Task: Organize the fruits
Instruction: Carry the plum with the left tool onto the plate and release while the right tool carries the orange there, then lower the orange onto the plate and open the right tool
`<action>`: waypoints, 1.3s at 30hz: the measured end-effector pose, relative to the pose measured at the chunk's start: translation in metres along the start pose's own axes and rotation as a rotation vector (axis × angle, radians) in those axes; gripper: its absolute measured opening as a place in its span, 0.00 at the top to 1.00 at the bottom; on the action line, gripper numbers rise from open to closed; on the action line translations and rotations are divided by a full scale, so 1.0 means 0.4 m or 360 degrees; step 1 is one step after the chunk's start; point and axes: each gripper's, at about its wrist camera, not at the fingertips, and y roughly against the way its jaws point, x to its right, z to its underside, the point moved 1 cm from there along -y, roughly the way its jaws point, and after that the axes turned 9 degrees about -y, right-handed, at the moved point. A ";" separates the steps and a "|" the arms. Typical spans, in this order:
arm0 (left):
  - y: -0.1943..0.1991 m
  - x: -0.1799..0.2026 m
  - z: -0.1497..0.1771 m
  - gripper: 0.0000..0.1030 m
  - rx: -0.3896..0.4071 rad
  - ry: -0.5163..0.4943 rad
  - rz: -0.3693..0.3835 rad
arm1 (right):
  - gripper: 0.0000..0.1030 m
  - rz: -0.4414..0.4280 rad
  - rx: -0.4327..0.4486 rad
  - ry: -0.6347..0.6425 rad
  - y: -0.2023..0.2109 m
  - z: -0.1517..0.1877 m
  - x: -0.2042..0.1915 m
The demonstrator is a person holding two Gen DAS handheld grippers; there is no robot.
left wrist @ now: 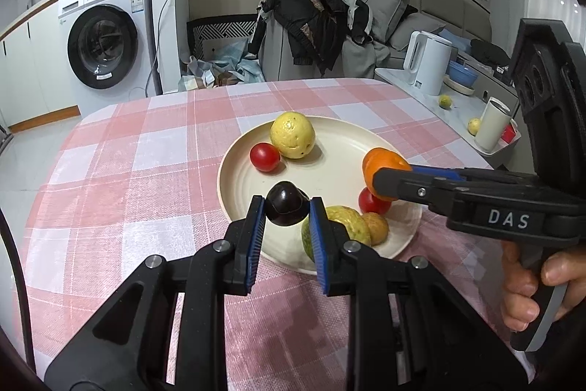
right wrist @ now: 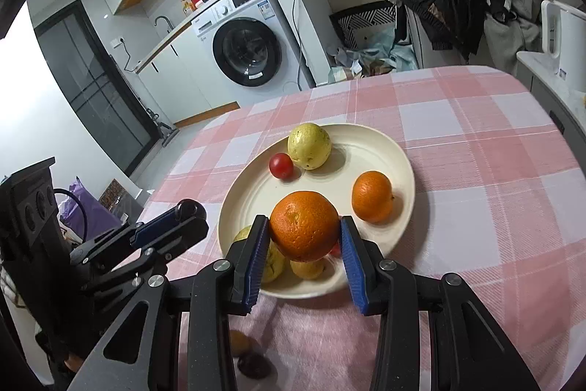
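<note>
A cream plate (left wrist: 329, 171) (right wrist: 381, 149) sits on the pink checked tablecloth. On it lie a yellow fruit (left wrist: 292, 134) (right wrist: 309, 145), a cherry tomato (left wrist: 264, 156) (right wrist: 281, 165), a second tomato (left wrist: 371, 202), a green-yellow fruit (left wrist: 348, 222) and a small yellow one (left wrist: 377, 226). A small orange (right wrist: 371, 196) lies at the plate's right side. My left gripper (left wrist: 287, 211) is shut on a dark plum (left wrist: 287, 207) over the plate's near rim. My right gripper (right wrist: 304, 233) (left wrist: 384, 184) is shut on a large orange (right wrist: 304, 226) (left wrist: 381, 163) above the plate.
A dark fruit (right wrist: 252, 367) and a brownish fruit (right wrist: 240, 341) lie on the cloth under my right gripper. A side counter (left wrist: 461, 101) at the right holds a white kettle (left wrist: 426, 61), a cup and two small fruits. A washing machine (left wrist: 106, 39) stands beyond the table.
</note>
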 end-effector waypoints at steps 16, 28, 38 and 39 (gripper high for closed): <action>-0.074 -0.025 -0.003 0.79 -0.0074 -0.0016 -0.0021 | 0.61 0.0067 -0.0060 0.0018 -0.093 -0.035 -0.003; -0.132 -0.048 0.005 0.79 -0.0143 0.0005 -0.0033 | 0.61 0.0079 -0.0121 0.0042 -0.148 -0.052 -0.008; -0.105 -0.048 0.009 0.74 -0.0130 0.0036 -0.0073 | 0.60 0.0090 -0.0144 0.0066 -0.161 -0.049 -0.012; -0.095 -0.045 0.011 0.65 -0.0125 0.0034 -0.0084 | 0.59 0.0091 -0.0143 0.0068 -0.158 -0.049 -0.011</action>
